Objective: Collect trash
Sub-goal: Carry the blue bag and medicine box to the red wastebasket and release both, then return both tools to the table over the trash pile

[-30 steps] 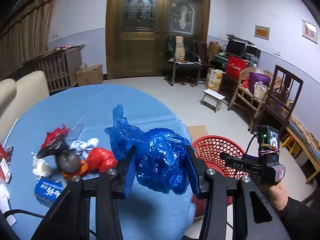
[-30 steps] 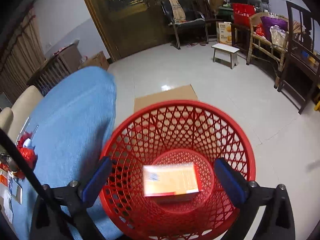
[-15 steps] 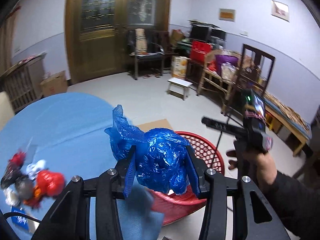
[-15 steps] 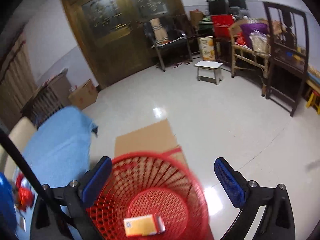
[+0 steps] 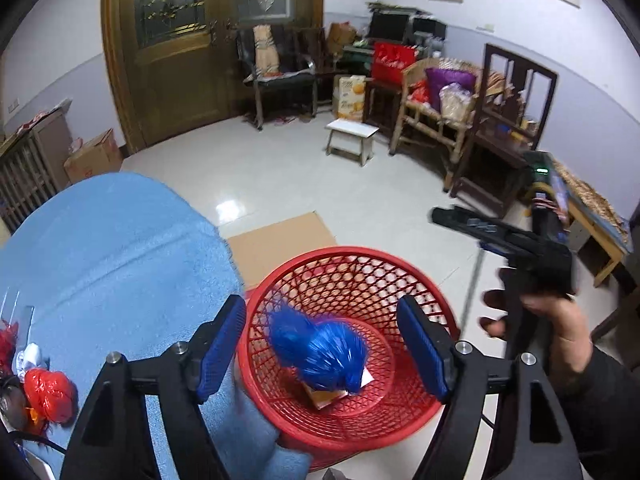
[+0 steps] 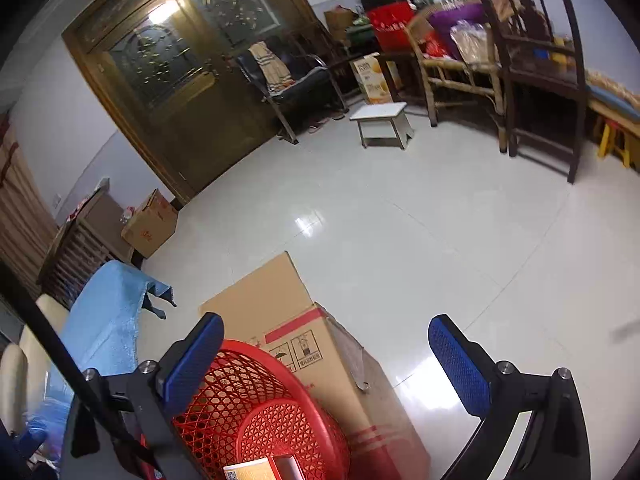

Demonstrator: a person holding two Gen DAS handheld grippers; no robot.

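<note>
My left gripper [image 5: 322,346] hangs over the red mesh basket [image 5: 412,276], and its jaws are opening. The crumpled blue plastic bag [image 5: 320,350] is blurred, free of the pads, inside the basket over an orange carton [image 5: 324,398]. More trash, with a red bag [image 5: 48,394], lies on the blue-covered table [image 5: 112,256] at lower left. My right gripper [image 6: 326,358] is open and empty, above the basket's [image 6: 256,412] far rim and a cardboard box [image 6: 320,344]. It also shows in the left wrist view as the right gripper [image 5: 452,216], held in a hand [image 5: 560,320].
A flat cardboard sheet [image 5: 276,244] lies on the tiled floor behind the basket. A small white stool [image 5: 350,140], wooden chairs [image 5: 504,136] and a cluttered bench stand at the far right. A brown double door [image 5: 180,52] is at the back, with a cardboard box [image 5: 94,156] beside it.
The left gripper moved right from over the table to above the basket, opened and let the blue bag drop in. The right gripper swung away to the right, off the basket's centre.
</note>
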